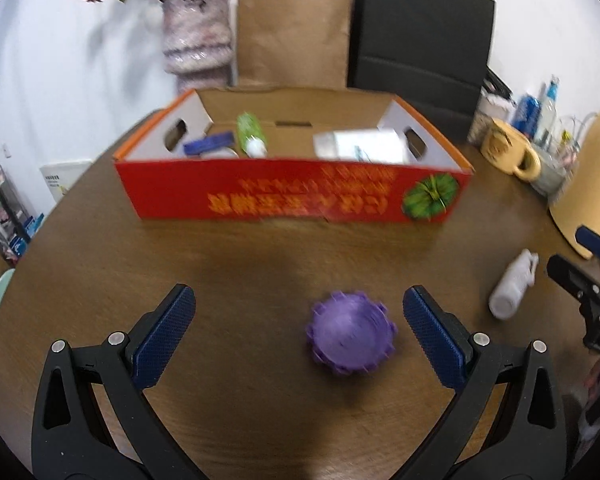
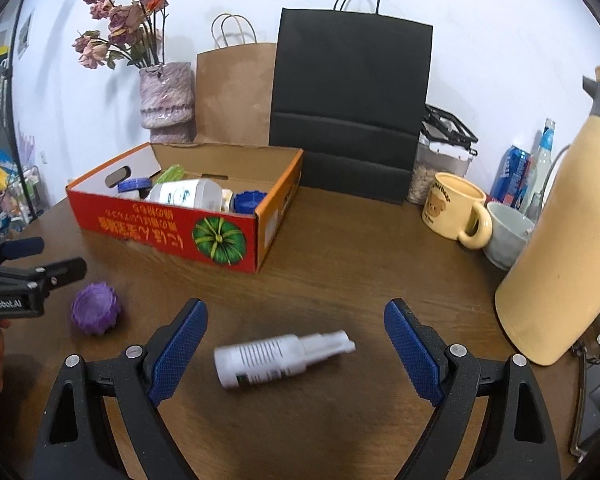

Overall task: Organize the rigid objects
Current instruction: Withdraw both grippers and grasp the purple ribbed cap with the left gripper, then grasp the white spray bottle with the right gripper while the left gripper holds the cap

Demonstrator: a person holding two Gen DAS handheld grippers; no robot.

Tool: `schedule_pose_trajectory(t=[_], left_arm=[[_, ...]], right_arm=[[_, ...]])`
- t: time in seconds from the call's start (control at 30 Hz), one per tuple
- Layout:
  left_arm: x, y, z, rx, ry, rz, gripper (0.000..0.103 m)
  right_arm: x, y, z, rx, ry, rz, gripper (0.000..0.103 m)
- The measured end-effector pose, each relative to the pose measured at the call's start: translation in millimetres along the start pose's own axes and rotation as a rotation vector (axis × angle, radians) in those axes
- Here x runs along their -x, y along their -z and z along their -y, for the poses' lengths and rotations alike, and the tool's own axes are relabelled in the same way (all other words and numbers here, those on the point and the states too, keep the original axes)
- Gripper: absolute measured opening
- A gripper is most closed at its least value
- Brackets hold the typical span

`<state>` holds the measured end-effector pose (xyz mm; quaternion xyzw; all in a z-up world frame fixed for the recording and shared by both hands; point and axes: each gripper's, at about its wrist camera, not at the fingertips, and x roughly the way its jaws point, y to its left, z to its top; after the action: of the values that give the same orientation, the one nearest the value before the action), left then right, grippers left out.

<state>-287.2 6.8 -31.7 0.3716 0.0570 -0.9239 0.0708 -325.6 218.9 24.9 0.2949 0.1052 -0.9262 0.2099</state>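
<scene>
A purple ridged lid (image 1: pixel 350 334) lies on the brown table, between my left gripper's (image 1: pixel 298 312) open fingers, nearer the right one; it also shows in the right wrist view (image 2: pixel 95 308). A white spray bottle (image 2: pixel 278 358) lies on its side between my right gripper's (image 2: pixel 296 320) open fingers; it also shows in the left wrist view (image 1: pixel 512 284). A red open cardboard box (image 1: pixel 292 196) (image 2: pixel 168 232) stands behind, holding a green bottle (image 1: pixel 250 134), a white box (image 1: pixel 360 146) and blue items. Both grippers are empty.
Along the back stand a vase of dried flowers (image 2: pixel 166 96), a brown paper bag (image 2: pixel 236 92) and a black bag (image 2: pixel 348 100). At the right are a yellow mug (image 2: pixel 454 210), a grey cup (image 2: pixel 506 234), a tall yellow thermos (image 2: pixel 568 240) and cans.
</scene>
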Motion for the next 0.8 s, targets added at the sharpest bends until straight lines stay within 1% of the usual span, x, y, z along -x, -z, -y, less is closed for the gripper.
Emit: schedule_pose_trajectory(t=[0.17, 0.27, 0.37, 0.47, 0.5, 0.53, 0.57, 0.6, 0.7, 0.8], left_arm=[[-5.8, 9.9, 10.8, -0.013, 0.000, -0.043, 0.103], [-11.4, 12.1, 14.3, -0.015, -0.016, -0.058, 0.103], [-19.3, 12.1, 16.8, -0.017, -0.024, -0.077, 0.103], [-27.1, 13.2, 19.2, -0.020, -0.011, -0.103, 0.101], [-27.5, 13.0, 19.9, -0.023, -0.005, -0.104, 0.097], [-27.7, 12.9, 21.5, -0.026, 0.004, -0.103, 0.083], [-27.8, 12.9, 22.6, -0.031, 0.011, -0.104, 0.073], [-28.4, 13.3, 24.1, -0.039, 0.020, -0.109, 0.051], [-26.2, 13.9, 27.0, -0.056, 0.042, -0.112, 0.051], [-21.1, 13.5, 29.8, -0.070, 0.048, -0.097, 0.051]], right_arm=[[-1.4, 12.4, 12.5, 0.008, -0.019, -0.049, 0.094], [-2.7, 16.4, 15.7, 0.009, -0.034, -0.067, 0.094], [-5.4, 17.9, 14.3, 0.012, -0.049, -0.078, 0.094], [-11.0, 19.6, 8.3, 0.035, -0.067, -0.100, 0.094], [-12.5, 19.8, 7.0, 0.041, -0.069, -0.106, 0.094], [-14.5, 20.1, 5.1, 0.048, -0.073, -0.112, 0.094], [-16.9, 20.5, 2.7, 0.057, -0.076, -0.121, 0.094], [-18.3, 20.7, 1.5, 0.061, -0.077, -0.125, 0.094], [-24.7, 20.2, -2.3, 0.074, -0.084, -0.143, 0.094], [-34.3, 19.4, -4.3, 0.084, -0.093, -0.170, 0.094]])
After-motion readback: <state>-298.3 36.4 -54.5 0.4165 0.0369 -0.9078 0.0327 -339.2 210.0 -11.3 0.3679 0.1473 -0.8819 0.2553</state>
